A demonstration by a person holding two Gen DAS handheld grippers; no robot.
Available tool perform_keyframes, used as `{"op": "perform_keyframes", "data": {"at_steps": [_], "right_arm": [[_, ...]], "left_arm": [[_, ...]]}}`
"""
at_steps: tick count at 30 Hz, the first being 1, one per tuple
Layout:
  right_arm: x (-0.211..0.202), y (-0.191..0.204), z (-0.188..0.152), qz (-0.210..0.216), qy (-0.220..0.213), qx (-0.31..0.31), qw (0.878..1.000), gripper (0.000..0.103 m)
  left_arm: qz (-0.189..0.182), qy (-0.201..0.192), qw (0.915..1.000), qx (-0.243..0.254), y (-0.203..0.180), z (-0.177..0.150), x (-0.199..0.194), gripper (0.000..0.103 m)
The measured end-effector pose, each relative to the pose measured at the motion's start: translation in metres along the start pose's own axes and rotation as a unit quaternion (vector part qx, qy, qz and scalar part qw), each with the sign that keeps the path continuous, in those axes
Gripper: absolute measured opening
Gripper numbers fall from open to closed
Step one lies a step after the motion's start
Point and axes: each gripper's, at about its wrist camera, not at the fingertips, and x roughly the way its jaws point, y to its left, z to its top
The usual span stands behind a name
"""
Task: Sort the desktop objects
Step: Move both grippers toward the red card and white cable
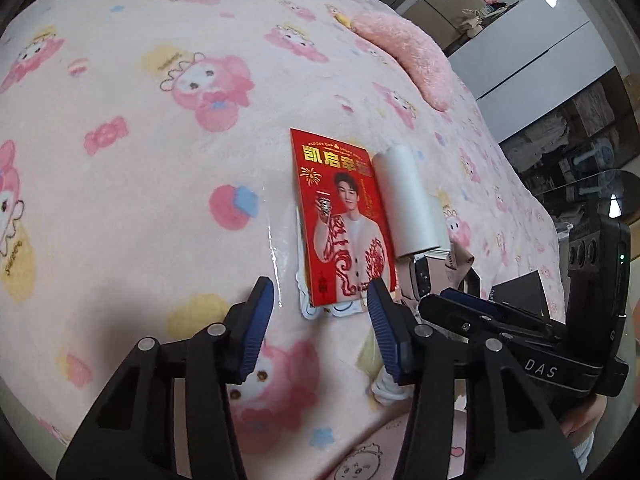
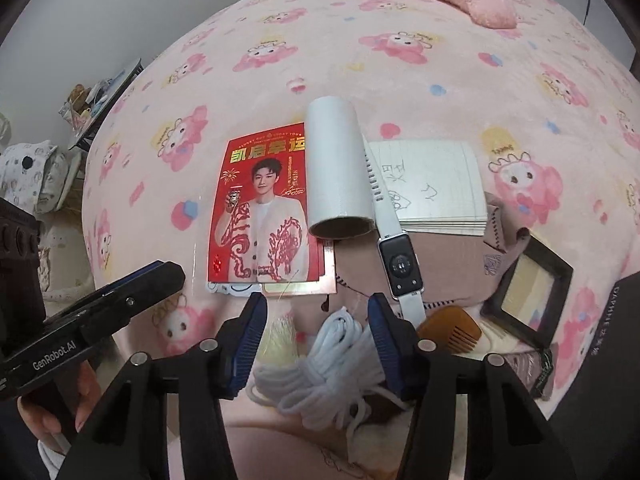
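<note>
- Left wrist view: my left gripper (image 1: 320,300) hangs over a pink cartoon-print blanket (image 1: 140,140) with its jaws apart and nothing between the pads; only blanket shows in the gap.
- Just beyond the fingertips lies a red printed card (image 1: 340,220), flat, its long axis running away from me; its near right corner sits just beside my right-hand finger pad (image 1: 380,320); white sticker edges (image 1: 320,312) peek from under its near edge.
- A white paper roll (image 1: 408,204) lies on its side along the card's right edge, parallel to it, the open end toward me; a pink plush cushion (image 1: 404,56) sits well beyond, near the blanket's far edge.
- My right gripper (image 1: 496,312) crosses in low on the right, partly covering a smartwatch (image 1: 420,276) and a dark box (image 1: 520,292).
- Right wrist view: my right gripper (image 2: 316,312) is open, empty; a bundle of white cord (image 2: 332,360) lies between and below the fingers, though I cannot tell if a pad touches it.
- The smartwatch (image 2: 400,264) lies face down just beyond my right finger, its strap running away over a lined notepad (image 2: 436,184); a wooden comb (image 2: 452,324) is just beside that finger; a black picture frame (image 2: 528,284) lies further right.
- The card (image 2: 260,216) and roll (image 2: 340,172) lie ahead to the left, side by side, both lengthwise away from me; my left gripper (image 2: 120,292) reaches in at lower left, its opening not readable here.
</note>
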Motion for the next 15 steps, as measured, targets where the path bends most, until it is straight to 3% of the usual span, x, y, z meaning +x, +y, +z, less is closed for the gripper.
{"op": "perform_keyframes", "data": {"at_steps": [1,4,9,15], "right_arm": [[0.005,0.001,0.003,0.006,0.007,0.000,1.000,0.039],[0.020,0.005,0.012,0.005,0.017,-0.012,1.000,0.032],[0.037,-0.002,0.024,0.016,0.022,0.005,1.000,0.032],[0.053,-0.009,0.026,0.033,0.041,0.021,0.998,0.034]], "left_arm": [[-0.006,-0.002,1.0000,-0.002,0.001,0.003,0.002,0.034],[-0.018,-0.016,0.9997,0.002,-0.001,0.013,0.006,0.032],[0.008,0.005,1.0000,0.003,0.003,0.026,0.033,0.032],[-0.014,0.010,0.9998,0.002,-0.003,0.023,0.036,0.032]]}}
